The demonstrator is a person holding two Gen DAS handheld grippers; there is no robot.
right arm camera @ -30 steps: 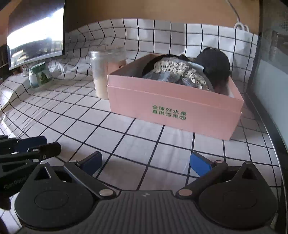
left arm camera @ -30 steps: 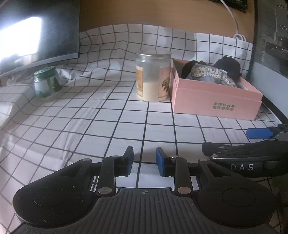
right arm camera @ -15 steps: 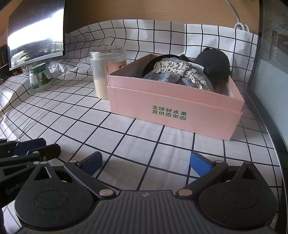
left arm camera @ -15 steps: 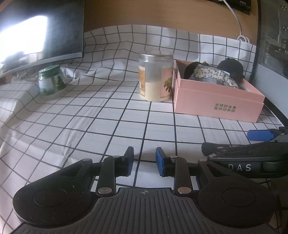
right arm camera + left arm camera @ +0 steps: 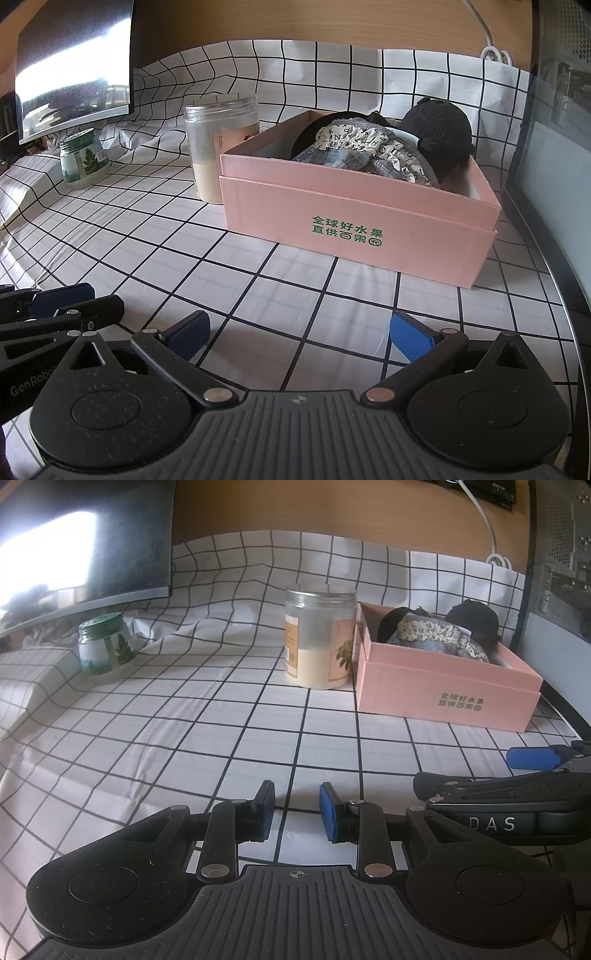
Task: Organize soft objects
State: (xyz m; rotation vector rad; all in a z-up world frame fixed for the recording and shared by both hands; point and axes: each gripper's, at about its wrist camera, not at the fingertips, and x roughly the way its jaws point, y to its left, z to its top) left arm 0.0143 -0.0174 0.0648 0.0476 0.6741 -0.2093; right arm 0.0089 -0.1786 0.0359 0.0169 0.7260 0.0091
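Judging the task close to done: patterned cloth [image 5: 364, 149] and black plush [image 5: 437, 131] already inside the pink box [image 5: 354, 218], nothing soft visible on the counter [image 5: 155, 236] beside it. Left gripper [image 5: 293, 812] fingers narrowly apart, right gripper [image 5: 299, 334] fingers wide apart, both empty, near the box's front.

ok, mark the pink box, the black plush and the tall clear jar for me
pink box [image 5: 351, 218]: right wrist view, on its front wall.
black plush [image 5: 437, 133]: right wrist view, on its rounded body, inside the box.
tall clear jar [image 5: 319, 635]: left wrist view, on its side wall, beside the box.
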